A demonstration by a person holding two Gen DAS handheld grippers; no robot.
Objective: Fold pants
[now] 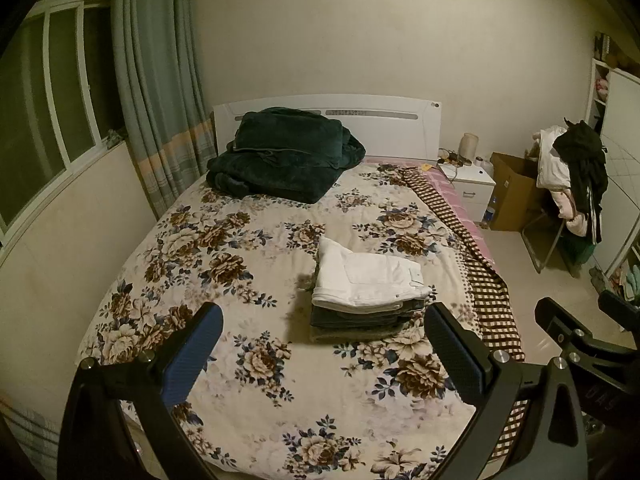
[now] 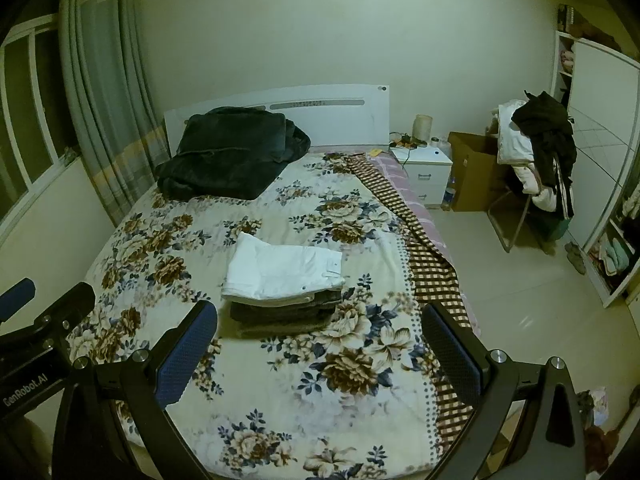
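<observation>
Both my jaws hang wide open and empty above the bed's foot.
White pants (image 1: 366,278) lie folded atop a stack (image 1: 360,320) mid-bed (image 1: 248,392), well short of the blanket (image 1: 284,156); I judge folding done.

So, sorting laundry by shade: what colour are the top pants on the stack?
White; clearest in the left wrist view.
</observation>
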